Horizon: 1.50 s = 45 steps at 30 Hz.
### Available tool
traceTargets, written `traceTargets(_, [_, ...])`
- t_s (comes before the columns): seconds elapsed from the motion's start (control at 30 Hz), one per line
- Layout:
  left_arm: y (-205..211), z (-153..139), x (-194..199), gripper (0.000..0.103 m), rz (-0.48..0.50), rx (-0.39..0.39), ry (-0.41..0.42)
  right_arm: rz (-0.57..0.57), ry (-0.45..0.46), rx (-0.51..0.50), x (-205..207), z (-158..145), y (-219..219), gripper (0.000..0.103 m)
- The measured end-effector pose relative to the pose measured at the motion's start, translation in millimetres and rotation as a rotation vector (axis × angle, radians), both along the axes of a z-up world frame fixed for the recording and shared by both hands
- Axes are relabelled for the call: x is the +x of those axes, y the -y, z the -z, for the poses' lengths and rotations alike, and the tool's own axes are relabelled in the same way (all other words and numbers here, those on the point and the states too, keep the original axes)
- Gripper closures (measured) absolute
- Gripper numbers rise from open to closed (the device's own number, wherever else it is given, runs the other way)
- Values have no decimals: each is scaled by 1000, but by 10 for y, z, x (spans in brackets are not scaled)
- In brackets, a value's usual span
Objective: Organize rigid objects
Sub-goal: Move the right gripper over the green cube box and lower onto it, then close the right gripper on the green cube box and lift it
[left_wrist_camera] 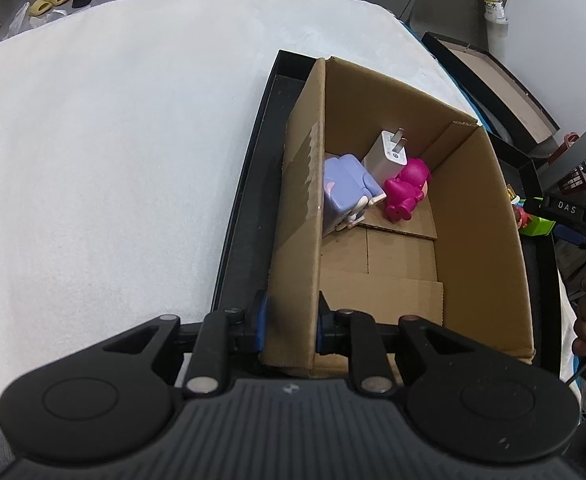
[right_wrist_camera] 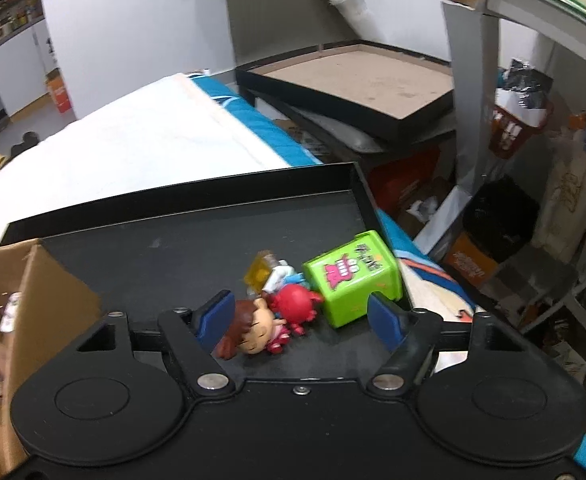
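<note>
My left gripper (left_wrist_camera: 292, 322) clamps the cardboard box's (left_wrist_camera: 489, 240) near wall. My right gripper (right_wrist_camera: 301, 316) stands open around a doll (right_wrist_camera: 253, 334) by the tray's (right_wrist_camera: 181, 204) right edge.

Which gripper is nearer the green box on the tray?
Right. The right gripper hangs over the black tray, its jaws open, with the green box just ahead. The left gripper is clamped on the cardboard box's wall, away from it.

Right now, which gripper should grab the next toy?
Probably the right gripper: open, right over the doll on the black tray. The left gripper is clamping the cardboard box wall.
</note>
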<state>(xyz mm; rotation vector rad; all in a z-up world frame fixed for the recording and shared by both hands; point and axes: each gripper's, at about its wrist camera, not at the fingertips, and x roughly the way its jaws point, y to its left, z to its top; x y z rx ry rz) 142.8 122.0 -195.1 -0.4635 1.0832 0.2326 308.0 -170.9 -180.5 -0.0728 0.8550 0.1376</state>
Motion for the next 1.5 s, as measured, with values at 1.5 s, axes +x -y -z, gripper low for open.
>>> traceTargets(1.5, [46, -28, -29, 82, 11, 17, 8, -69, 0, -105, -62, -114, 146, 50])
